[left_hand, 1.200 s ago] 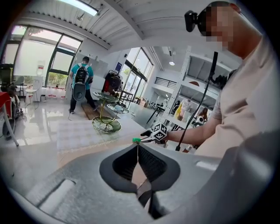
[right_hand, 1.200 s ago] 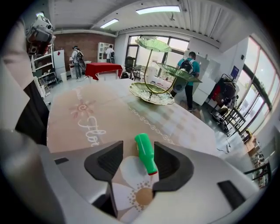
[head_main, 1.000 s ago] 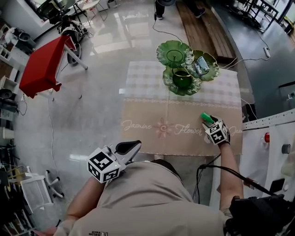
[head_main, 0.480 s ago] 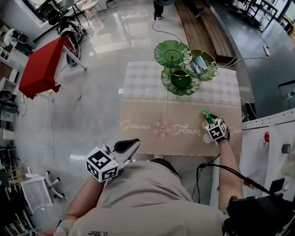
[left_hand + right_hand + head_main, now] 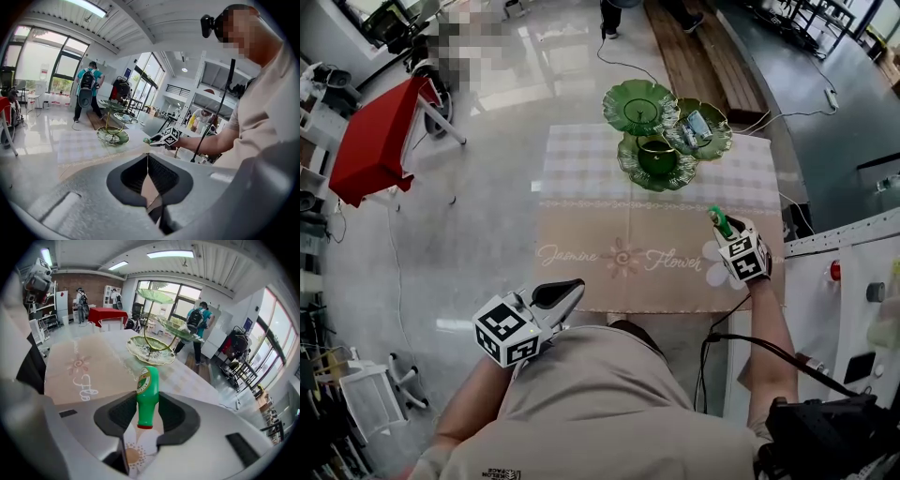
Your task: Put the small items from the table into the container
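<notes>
A small green bottle with a red-rimmed end sits between the pads of my right gripper, which is shut on it and holds it above the tan tablecloth. In the head view the bottle pokes out ahead of the right gripper near the table's right side. The green three-dish stand is at the table's far edge; its right dish holds a small pale item. My left gripper is low by the person's body, off the table, its jaws shut and empty.
A red table stands on the floor to the left. A white cabinet with a red button borders the table's right side. A wooden bench and a standing person lie beyond the table.
My right gripper has closed on the green bottle that lay on the cloth and lifted it off the table. The left gripper has stayed where it was.
</notes>
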Motion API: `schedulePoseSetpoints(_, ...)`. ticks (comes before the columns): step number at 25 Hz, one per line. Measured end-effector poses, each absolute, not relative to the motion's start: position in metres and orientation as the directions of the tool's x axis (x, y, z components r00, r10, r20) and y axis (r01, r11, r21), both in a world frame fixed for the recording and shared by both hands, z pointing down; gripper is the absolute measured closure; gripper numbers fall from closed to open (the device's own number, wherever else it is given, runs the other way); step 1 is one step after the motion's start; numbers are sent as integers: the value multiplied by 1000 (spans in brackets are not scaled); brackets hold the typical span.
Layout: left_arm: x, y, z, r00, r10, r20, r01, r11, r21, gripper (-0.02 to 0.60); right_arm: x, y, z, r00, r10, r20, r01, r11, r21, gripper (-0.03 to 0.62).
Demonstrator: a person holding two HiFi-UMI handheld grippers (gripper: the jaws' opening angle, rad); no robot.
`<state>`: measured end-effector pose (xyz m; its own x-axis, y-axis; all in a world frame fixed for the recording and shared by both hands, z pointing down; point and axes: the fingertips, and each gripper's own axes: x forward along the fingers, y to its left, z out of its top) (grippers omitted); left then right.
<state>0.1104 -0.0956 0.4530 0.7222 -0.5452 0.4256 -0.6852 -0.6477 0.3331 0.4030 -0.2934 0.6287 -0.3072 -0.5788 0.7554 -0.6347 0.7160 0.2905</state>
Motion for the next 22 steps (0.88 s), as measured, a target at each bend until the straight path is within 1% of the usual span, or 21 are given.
schedulePoseSetpoints(11, 109, -93, 453, 728, -560, 395, -683, -643, 347, 574, 371, -346, 510, -352, -662, 662, -558, 716, 419, 439)
schedulePoseSetpoints(16, 99, -91, 453, 708, -587, 394, -705, -617, 350, 574, 350, -381, 485, -357, -678, 642, -531, 713, 458, 439)
schedulePoseSetpoints(22, 85, -88, 455, 673, -623, 399, -740, -573, 352, 574, 324, -416, 483, -352, -669, 655, -478, 730, 488, 439)
